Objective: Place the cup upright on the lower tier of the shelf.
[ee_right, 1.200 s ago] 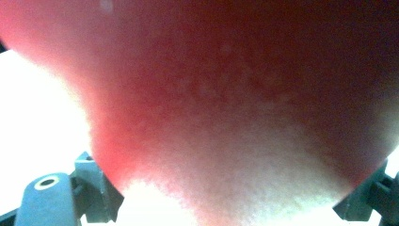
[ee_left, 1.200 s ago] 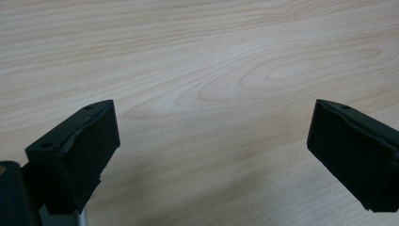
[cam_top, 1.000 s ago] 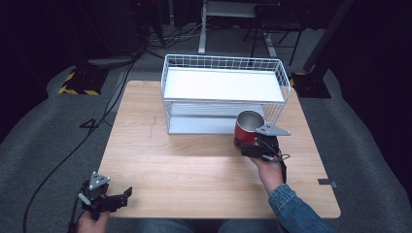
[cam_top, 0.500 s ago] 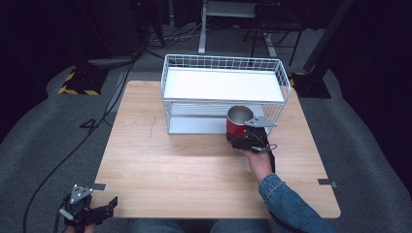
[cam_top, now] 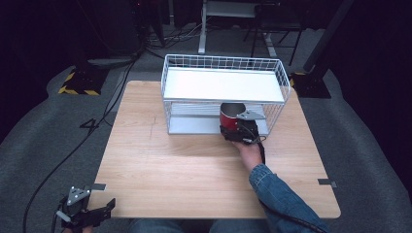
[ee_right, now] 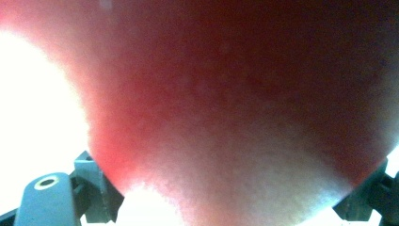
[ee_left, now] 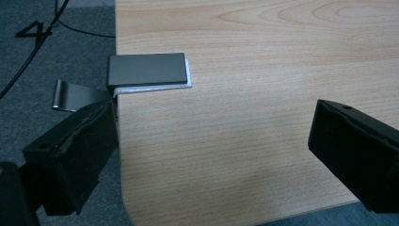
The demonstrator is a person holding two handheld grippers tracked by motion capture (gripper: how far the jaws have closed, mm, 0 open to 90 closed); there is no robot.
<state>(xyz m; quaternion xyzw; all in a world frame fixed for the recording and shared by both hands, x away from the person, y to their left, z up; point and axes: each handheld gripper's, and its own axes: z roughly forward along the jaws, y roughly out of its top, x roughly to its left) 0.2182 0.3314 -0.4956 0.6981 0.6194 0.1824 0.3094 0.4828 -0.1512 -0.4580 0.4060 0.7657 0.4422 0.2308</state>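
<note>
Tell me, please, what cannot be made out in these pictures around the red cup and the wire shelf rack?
- Red cup: in the right gripper view it sits so near that it is only a red blur.
- Right gripper: the high view hides its jaws behind the cup and the gripper body.
- Wire shelf rack: its white top shelf hides much of the lower level in the high view.
- Left gripper: partly cut off by the high view's bottom edge.

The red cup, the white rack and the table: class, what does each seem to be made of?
Red cylindrical cup: probably metal, its inside looks grey and shiny. White two-tier rack: painted wire grid, flat white shelf. Pale table: wood or wood-look laminate, visible grain.
</note>
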